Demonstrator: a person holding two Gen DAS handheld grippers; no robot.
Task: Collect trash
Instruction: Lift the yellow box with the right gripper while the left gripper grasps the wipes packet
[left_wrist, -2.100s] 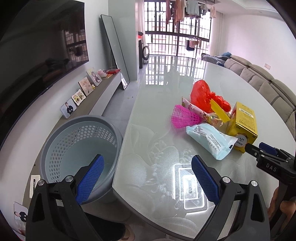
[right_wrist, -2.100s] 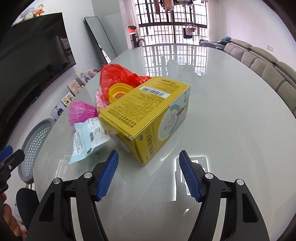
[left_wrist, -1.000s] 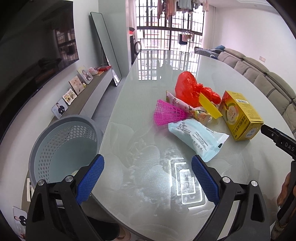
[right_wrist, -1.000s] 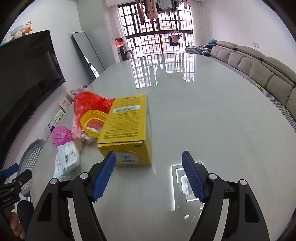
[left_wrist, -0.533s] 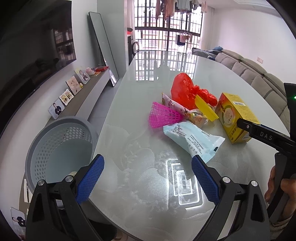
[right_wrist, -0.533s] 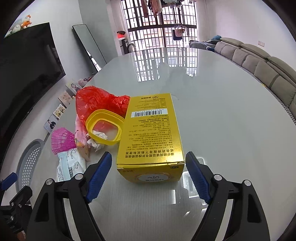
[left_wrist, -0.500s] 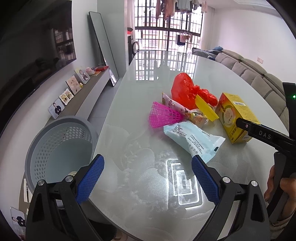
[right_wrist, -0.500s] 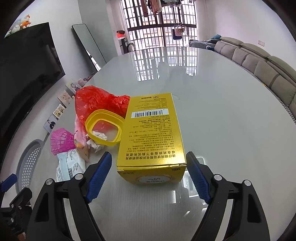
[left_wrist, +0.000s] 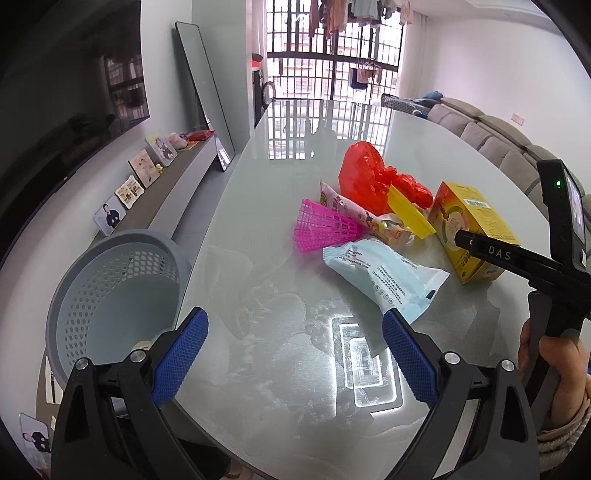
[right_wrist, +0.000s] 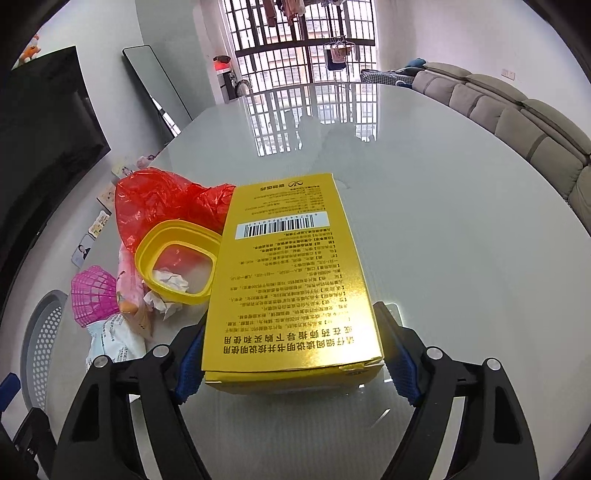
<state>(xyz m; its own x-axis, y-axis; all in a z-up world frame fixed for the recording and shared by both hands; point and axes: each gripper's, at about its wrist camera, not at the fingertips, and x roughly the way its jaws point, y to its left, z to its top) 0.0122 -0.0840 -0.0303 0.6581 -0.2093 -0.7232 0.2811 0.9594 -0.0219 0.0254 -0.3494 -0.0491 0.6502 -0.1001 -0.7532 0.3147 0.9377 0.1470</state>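
A pile of trash lies on the glossy white table (left_wrist: 295, 332): a yellow box (right_wrist: 288, 280), a red plastic bag (right_wrist: 162, 206), a yellow lid (right_wrist: 177, 262), a pink mesh piece (left_wrist: 325, 227), a snack wrapper (left_wrist: 354, 214) and a pale blue wipes pack (left_wrist: 384, 273). My right gripper (right_wrist: 295, 363) is open, its blue pads on either side of the box's near end. The box (left_wrist: 469, 225) also shows in the left wrist view, partly behind the right gripper's arm. My left gripper (left_wrist: 295, 350) is open and empty over the table's near edge.
A grey perforated bin (left_wrist: 110, 295) stands on the floor left of the table. A low shelf with photo frames (left_wrist: 136, 181), a leaning mirror (left_wrist: 203, 96) and a dark TV line the left wall. A grey sofa (right_wrist: 517, 122) runs along the right.
My right gripper has moved forward and down, so the yellow box now lies between its open fingers. My left gripper has barely moved.
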